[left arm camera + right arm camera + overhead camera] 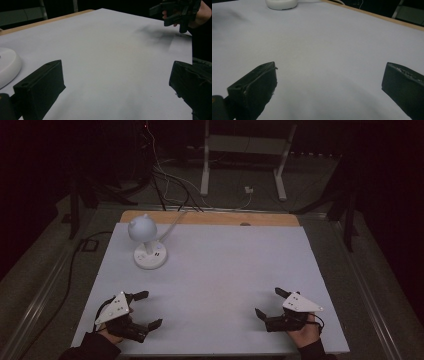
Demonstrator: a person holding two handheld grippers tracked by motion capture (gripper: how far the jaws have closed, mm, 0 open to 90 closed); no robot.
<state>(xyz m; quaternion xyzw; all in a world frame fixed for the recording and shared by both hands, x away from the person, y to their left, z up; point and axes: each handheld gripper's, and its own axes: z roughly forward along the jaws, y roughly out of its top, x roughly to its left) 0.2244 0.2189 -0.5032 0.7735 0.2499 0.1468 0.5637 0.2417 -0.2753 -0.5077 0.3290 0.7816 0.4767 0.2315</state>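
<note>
Left hand-held gripper (149, 309): low at the near left corner, jaws spread wide, nothing between them.
Right hand-held gripper (268, 302): near right corner, jaws equally wide apart, bare white surface between them.
Table (225, 265): white sheet on top, wooden edge along the far side.
Lamp (146, 242): white, round head on a round base, far left, cord running off the back, well apart from both grippers.
</note>
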